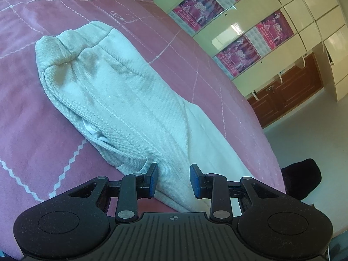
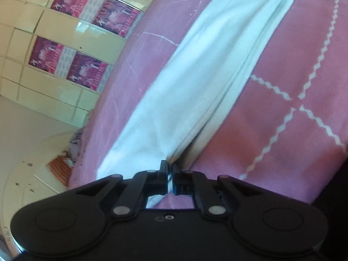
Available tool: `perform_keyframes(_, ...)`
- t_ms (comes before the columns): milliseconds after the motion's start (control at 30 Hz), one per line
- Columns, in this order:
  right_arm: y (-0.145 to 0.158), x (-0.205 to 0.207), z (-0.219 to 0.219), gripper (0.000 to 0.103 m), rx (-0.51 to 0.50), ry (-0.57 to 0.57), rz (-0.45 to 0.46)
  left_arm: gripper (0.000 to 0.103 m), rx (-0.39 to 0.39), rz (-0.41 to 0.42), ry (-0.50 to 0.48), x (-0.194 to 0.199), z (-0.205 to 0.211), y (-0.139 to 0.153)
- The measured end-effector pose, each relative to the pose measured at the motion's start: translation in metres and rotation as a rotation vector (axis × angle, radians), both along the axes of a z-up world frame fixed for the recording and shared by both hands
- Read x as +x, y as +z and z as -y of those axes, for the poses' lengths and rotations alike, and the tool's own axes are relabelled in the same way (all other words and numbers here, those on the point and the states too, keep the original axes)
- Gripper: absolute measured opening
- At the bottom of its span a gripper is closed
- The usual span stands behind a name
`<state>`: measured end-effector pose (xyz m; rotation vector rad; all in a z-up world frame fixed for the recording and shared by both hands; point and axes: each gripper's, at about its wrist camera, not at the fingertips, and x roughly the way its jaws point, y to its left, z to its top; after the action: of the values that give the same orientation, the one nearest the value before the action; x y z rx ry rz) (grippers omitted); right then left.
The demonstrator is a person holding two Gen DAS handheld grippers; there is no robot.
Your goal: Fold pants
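Observation:
White pants lie folded lengthwise on a pink bedspread, with the bunched waistband at the far upper left. My left gripper is open, its blue pads either side of the pants' near edge. In the right wrist view the pants stretch away as a long white strip. My right gripper is shut on the pants' near edge and lifts it slightly off the bed.
The pink bedspread has white zigzag lines. Cream cabinets with pink posters and brown lower cabinets stand beyond the bed. A dark object sits at the bed's right edge. The light floor lies left of the bed.

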<state>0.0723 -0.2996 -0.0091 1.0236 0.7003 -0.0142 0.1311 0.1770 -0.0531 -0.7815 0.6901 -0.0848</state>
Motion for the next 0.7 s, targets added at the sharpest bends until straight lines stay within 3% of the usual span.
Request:
perform_keyframes(100, -0.012, 0.004, 0.003, 0.000, 0.021, -0.006, -0.038, 0.033, 0.045, 0.012, -0.001, -0.007, 0.003, 0.012)
perform_keyframes(167, 0.001, -0.001, -0.004, 0.015, -0.031, 0.013, -0.017, 0.033, 0.068, 0.042, 0.018, -0.021, -0.002, 0.022)
perform_keyframes(233, 0.019, -0.009, -0.011, 0.022, -0.118, 0.040, 0.038, 0.033, 0.076, 0.067, 0.087, -0.035, -0.015, 0.030)
perform_keyframes(333, 0.041, -0.004, -0.023, 0.022, -0.196, 0.113, 0.122, 0.033, 0.120, 0.063, 0.213, -0.042, -0.045, 0.035)
perform_keyframes(533, 0.071, 0.086, -0.075, 0.026, -0.245, 0.358, 0.249, 0.033, 0.273, -0.055, 0.464, -0.025, -0.091, 0.033)
perform_keyframes(633, 0.078, 0.141, -0.111, 0.030, -0.282, 0.468, 0.277, 0.033, 0.279, -0.088, 0.468, -0.013, -0.097, 0.025)
perform_keyframes(700, 0.079, 0.179, -0.138, 0.035, -0.304, 0.554, 0.293, 0.040, 0.282, -0.112, 0.454, -0.003, -0.096, 0.015)
